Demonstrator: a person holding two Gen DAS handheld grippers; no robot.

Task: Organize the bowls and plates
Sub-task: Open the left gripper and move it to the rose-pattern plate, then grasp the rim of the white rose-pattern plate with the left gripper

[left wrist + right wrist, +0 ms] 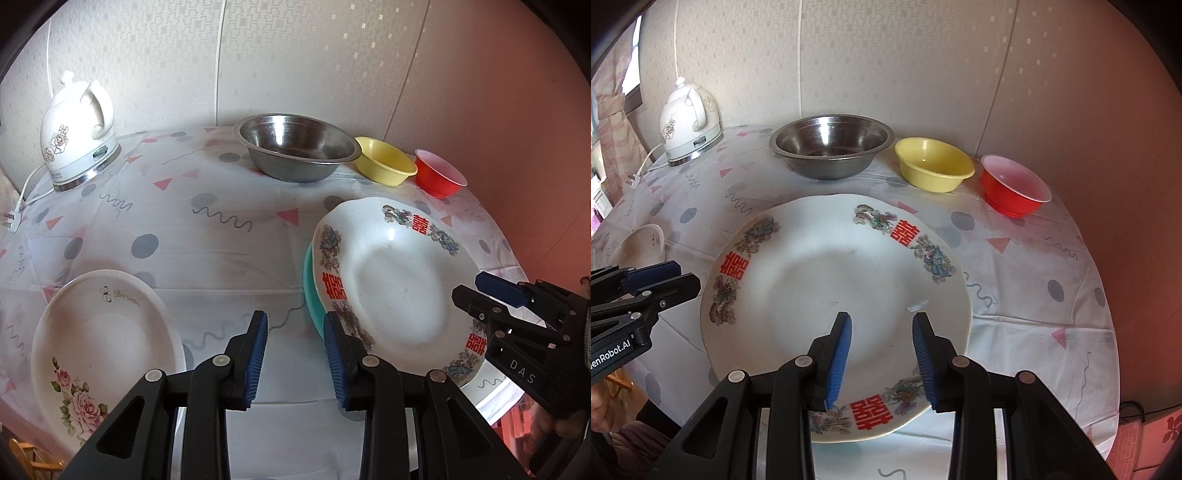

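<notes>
Your left gripper (pixel 295 354) sits nearest the lens: jaws parted a little, nothing btw the blue pads, just tablecloth (pixel 221 258) under them. Same for your right gripper (pixel 882 360): narrow gap, empty, hovering over the near part of the red-character plate (pixel 820 280) w/o touching it, as far as I can tell.

Progress, judged from how things lie: one stack is started. The red-character plate rests on a teal plate (pixel 309 291), only a sliver of teal showing at its left edge in the left wrist view. The rose plate (pixel 107 347) lies alone at front left, well apart from that stack, so it's not yet sorted.

Bowls look untouched: steel bowl (pixel 831 147), yellow bowl (pixel 934 166) and red bowl (pixel 1015 188) stand side by side in a row along the back, none nested. Yellow nearly touches steel in the left view; red is just beside yellow.

Left to do, prob: rose plate onto the plate stack, then nest the bowls, small into large. I'd call it under halfway.

Kettle (pixel 77 129) at back left, w/ its cord trailing off the table edge, isn't part of the job; keep clear of it.
</notes>
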